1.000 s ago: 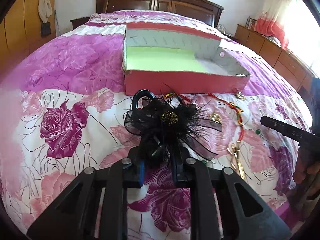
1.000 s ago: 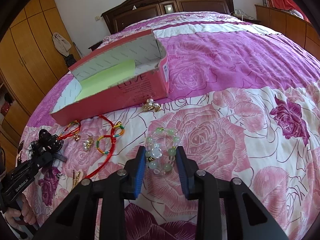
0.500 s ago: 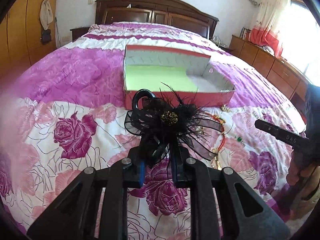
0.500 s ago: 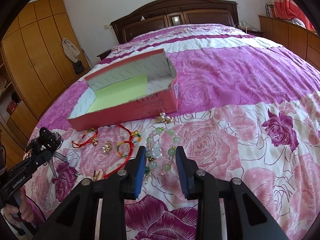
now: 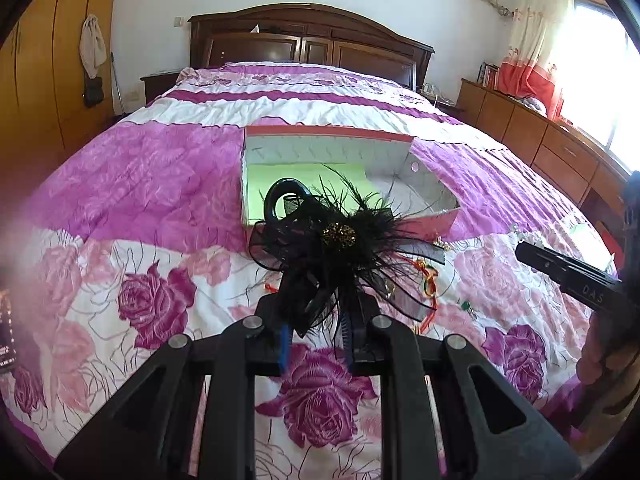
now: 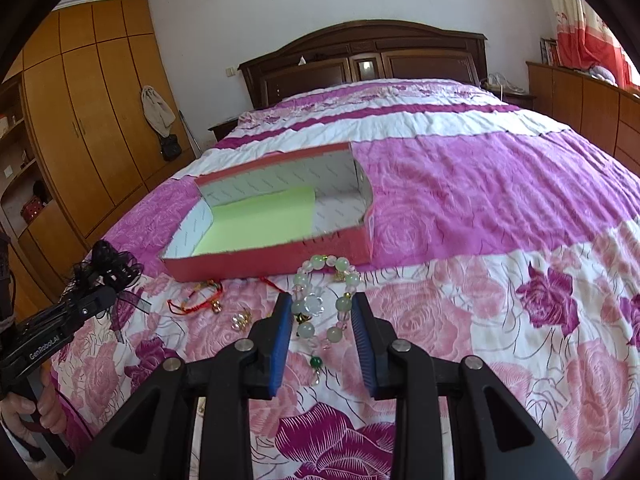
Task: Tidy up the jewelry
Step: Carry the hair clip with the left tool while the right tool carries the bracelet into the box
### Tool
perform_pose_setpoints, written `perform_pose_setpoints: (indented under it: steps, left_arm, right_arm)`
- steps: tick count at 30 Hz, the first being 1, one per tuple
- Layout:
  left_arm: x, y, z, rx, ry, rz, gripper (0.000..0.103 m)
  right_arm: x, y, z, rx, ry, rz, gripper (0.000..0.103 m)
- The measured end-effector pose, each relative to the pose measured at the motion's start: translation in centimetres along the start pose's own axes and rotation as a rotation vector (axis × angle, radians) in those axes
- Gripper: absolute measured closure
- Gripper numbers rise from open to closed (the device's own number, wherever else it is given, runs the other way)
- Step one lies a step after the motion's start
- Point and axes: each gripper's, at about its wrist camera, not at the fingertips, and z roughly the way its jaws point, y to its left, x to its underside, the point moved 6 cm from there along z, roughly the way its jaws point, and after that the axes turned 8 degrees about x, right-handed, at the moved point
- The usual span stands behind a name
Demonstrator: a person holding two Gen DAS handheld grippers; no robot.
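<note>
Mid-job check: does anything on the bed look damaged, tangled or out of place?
One thing: the box has an end wall folded outward and lying flat, so small pieces could slide out there. Several red cords and charms remain scattered in front of it. The hair clip and bead bracelet look intact in the claws.

Left gripper (image 5: 316, 330): black frame, blue-edged pads, jaws closed on the stem of a black feather hair clip (image 5: 320, 240), held clear of the bed.
Hair clip: black net ribbon, loose feathers, gold beaded centre, glossy black loop at upper left.
Pink box (image 5: 344, 133): open, shallow, white inside, green sheet (image 5: 300, 178) on its floor; lies on the bedspread beyond the clip.
Bedspread (image 5: 152, 184): magenta and white, rose print.
Red cord bracelets (image 5: 428, 280): on the bedspread right of the clip, partly hidden.
Right gripper (image 5: 576, 276): black, at the right edge, jaws hidden.
Headboard (image 5: 312, 40): dark wood.
Wardrobe (image 5: 52, 60): left wall.
</note>
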Motion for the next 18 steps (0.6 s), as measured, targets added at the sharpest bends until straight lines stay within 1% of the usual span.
perform_pose_setpoints:
  steps: [7, 18]
  left_arm:
    - [-1.9, 0.2, 1.5, -0.01, -0.007, 0.005, 0.091]
    - [-5.3, 1.1, 4.9, -0.033, -0.018, 0.005, 0.091]
  right_arm:
    - [-2.0, 0.7, 0.7, -0.024, -0.023, -0.015, 0.07]
    - [-5.9, 2.0, 4.1, -0.026, -0.051, -0.066, 0.07]
